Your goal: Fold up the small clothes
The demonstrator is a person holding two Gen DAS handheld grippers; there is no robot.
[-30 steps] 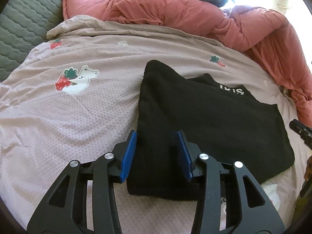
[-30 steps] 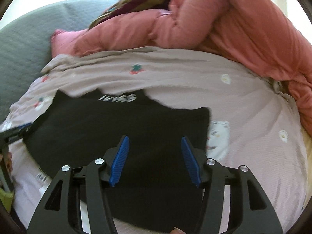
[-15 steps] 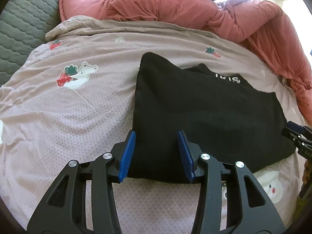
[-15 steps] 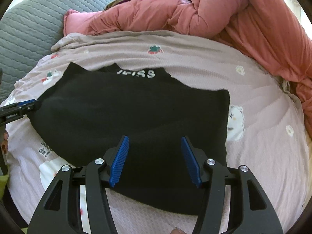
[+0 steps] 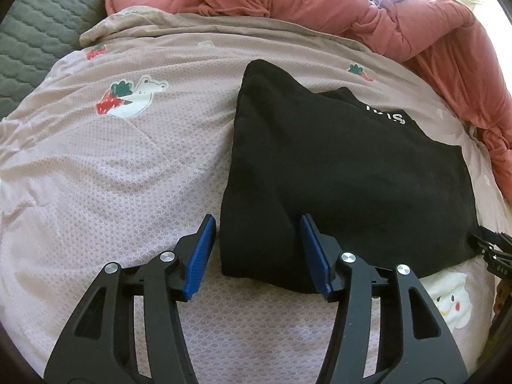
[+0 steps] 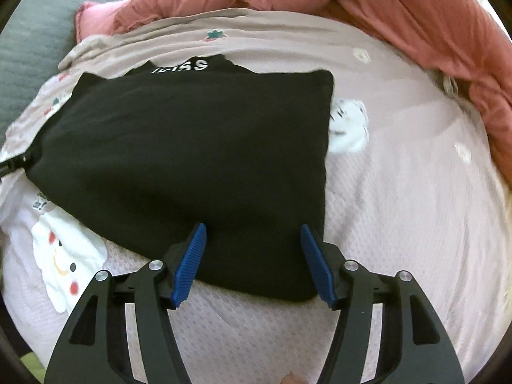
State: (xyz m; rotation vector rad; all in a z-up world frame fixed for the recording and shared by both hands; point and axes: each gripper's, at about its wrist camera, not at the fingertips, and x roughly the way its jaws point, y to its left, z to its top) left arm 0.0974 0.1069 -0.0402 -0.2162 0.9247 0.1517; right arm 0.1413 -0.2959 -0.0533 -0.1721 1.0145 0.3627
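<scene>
A folded black fabric garment with white lettering near its far edge lies flat on a pale pink textured bedsheet printed with cartoon bears and strawberries. The sheet covers a bed. Behind it, a rumpled salmon-pink quilt is bunched along the far side and curves down the right edge. A grey quilted headboard shows at the upper left.

In the left wrist view, the left gripper, black with blue ribbed pads, is spread wide over the garment's near left corner. One pad sits just outside the garment's left edge, the other over the black cloth. Nothing is pinched between them. At the far right edge of this view, the tip of the other tool is at the garment's near right corner.

In the right wrist view, the right gripper is likewise spread apart, straddling the garment's near right corner with nothing clamped. The sheet stretches away to the right, and the quilt piles up beyond.
</scene>
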